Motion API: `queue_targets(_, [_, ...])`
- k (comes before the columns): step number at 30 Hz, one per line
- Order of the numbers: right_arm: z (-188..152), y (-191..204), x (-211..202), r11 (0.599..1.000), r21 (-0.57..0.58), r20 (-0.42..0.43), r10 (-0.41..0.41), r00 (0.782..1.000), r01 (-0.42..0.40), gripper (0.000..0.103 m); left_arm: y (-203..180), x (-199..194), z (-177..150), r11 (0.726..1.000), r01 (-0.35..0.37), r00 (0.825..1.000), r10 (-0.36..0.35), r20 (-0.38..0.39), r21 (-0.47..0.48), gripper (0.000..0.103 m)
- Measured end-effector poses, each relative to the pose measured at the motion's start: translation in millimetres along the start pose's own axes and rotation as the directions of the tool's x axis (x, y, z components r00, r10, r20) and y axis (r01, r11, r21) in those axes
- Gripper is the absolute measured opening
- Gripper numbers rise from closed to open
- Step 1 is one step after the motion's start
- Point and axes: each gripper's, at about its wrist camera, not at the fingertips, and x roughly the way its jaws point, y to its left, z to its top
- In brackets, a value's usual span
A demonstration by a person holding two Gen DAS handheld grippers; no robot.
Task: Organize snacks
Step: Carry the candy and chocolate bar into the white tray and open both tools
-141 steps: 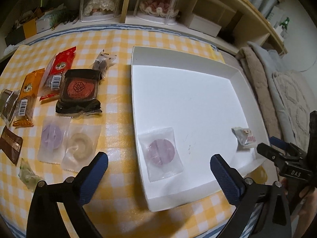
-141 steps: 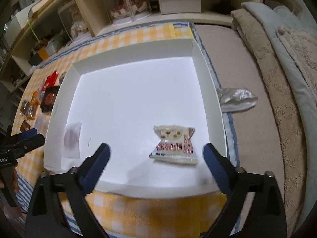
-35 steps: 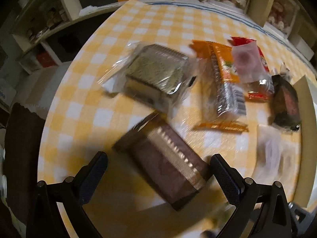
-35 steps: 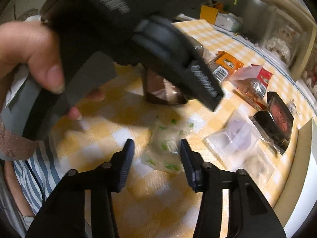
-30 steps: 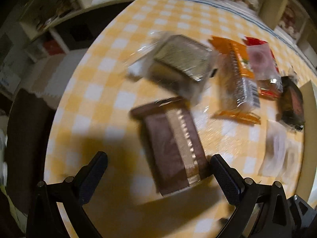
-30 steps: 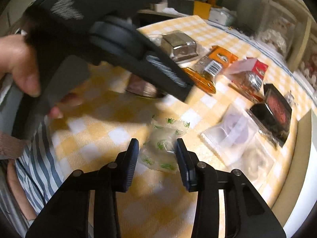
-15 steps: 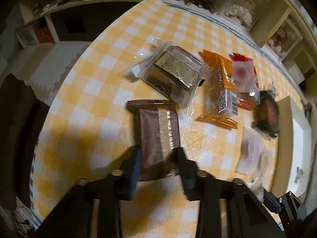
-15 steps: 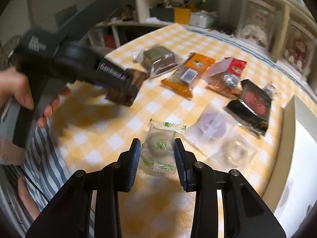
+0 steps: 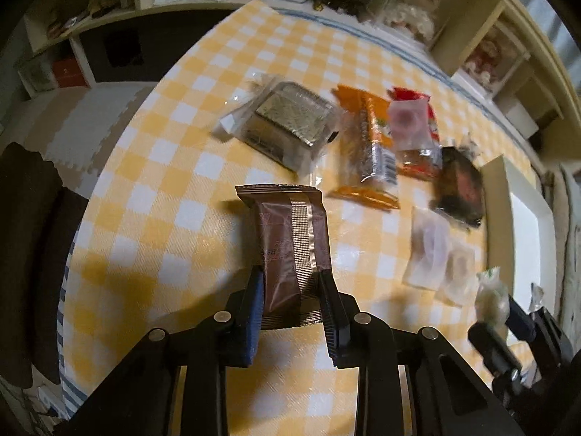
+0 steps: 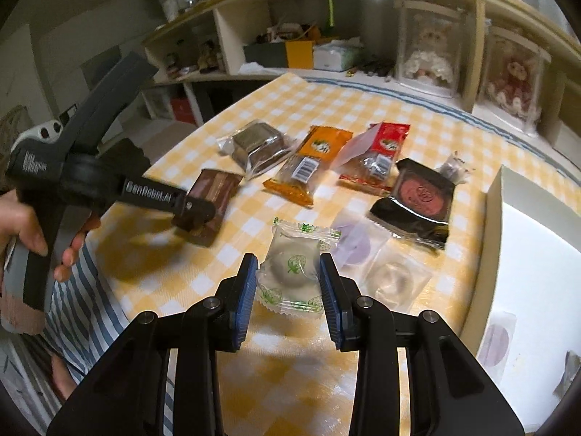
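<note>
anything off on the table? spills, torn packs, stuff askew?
No spills or tears visible. One oddity: a pale pink sachet lies on top of the red packet, hiding part of it. The remaining snacks lie loose on the checked cloth, outside the white tray.

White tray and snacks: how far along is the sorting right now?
Done: the white tray holds a purple round cake in a clear wrapper and another small packet. In hand: the left tongs grip a brown foil-wrapped bar; the right tongs grip a clear green-printed round snack. Left: about seven packets on the yellow checked tablecloth.
</note>
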Motion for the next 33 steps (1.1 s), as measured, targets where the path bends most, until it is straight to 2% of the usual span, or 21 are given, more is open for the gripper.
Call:
queue_targets(6, [11.8,-13.9,-25.9,0.999,0.043,0.076,-0.021,0.997,0.017,0.035,-16.1,-42.7,-4.1,0.999,0.044,0.992,-0.047,0.116,0.028,0.028])
queue_targets(16, [28.7,-35.1,-66.9,0.994,0.101,0.175,-0.064,0.982,0.047,0.035,-46.4,-100.3,-27.1,0.987,0.106,0.955,-0.135,0.263,0.122,0.028])
queue_targets(25, [31.9,-62.5,-119.7,0.987,0.118,0.206,-0.135,0.969,0.112,0.035,-88.0,-124.4,-41.5,0.961,0.157,0.927,-0.223,0.302,0.227,0.028])
queue_targets(33, [9.8,-115.4,-170.8,0.963,0.165,0.182,-0.242,0.953,0.213,0.035,-153.1,-116.9,-56.2,0.921,0.220,0.915,-0.309,0.260,0.320,0.028])
